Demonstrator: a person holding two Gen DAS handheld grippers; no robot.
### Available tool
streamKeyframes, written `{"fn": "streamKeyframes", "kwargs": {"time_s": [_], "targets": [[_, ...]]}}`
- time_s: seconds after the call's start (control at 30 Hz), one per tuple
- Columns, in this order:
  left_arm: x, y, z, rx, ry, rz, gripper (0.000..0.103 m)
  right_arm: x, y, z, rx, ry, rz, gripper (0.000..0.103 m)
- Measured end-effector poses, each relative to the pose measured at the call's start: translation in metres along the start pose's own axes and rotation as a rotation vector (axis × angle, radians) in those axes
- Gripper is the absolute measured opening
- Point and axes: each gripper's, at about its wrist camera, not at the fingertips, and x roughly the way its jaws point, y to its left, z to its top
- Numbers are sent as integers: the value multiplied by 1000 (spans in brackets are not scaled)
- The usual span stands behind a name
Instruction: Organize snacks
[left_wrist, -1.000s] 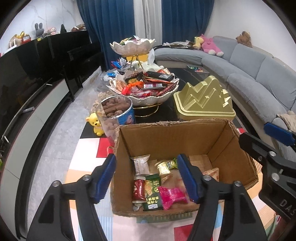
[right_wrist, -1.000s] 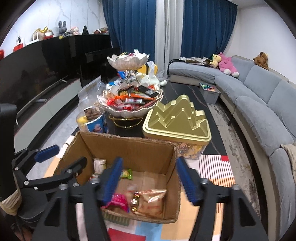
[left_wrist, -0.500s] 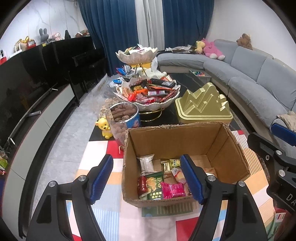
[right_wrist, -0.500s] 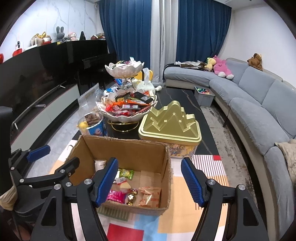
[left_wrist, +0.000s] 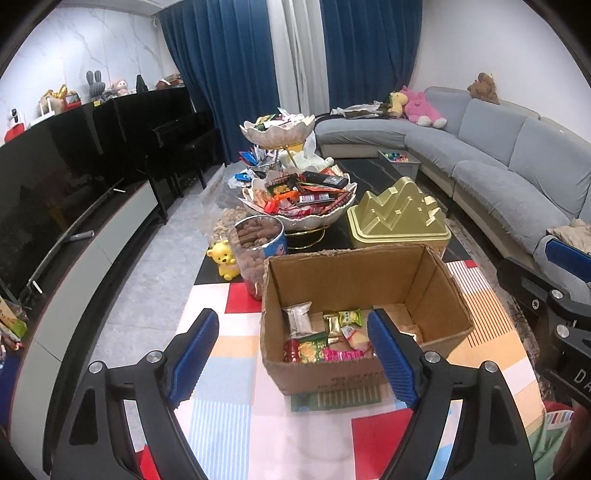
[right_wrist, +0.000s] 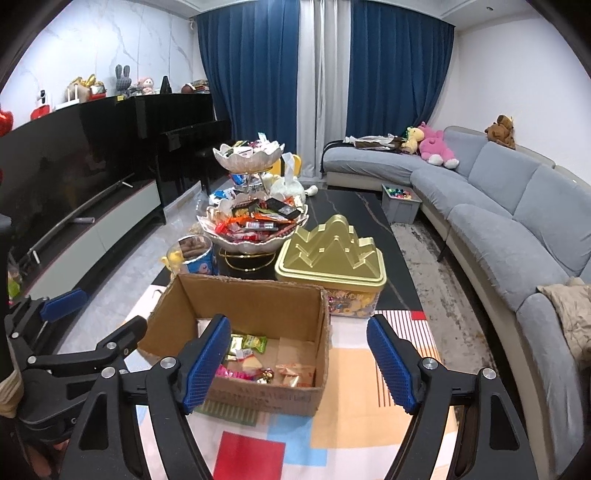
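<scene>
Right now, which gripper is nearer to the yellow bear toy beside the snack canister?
Left. The left gripper hangs open before the cardboard box's bear-side corner; the yellow bear toy sits beyond it. The right gripper, also open, hangs over the box's opposite side.

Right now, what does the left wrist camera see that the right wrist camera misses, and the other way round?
Only the left view shows the yellow bear toy whole, and the red packet in the box's near corner. Only the right view shows the clear candy-filled base beneath the gold mountain lid. Both share the cardboard box, the tiered snack bowls, the grey sofa, and open, empty fingers.
</scene>
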Motion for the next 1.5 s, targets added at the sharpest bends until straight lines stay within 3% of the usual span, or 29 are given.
{"fn": "streamKeyframes", "kwargs": {"time_s": [0.6, 1.23, 1.5], "targets": [[-68, -5, -40, 0, -27, 8, 85, -75, 4, -34, -9, -62, -12, 77], [-112, -16, -103, -19, -2, -22, 85, -130, -9, -90, 20, -47, -35, 77], [-137, -16, -127, -22, -26, -7, 86, -151, -5, -121, 14, -41, -29, 77]]}}
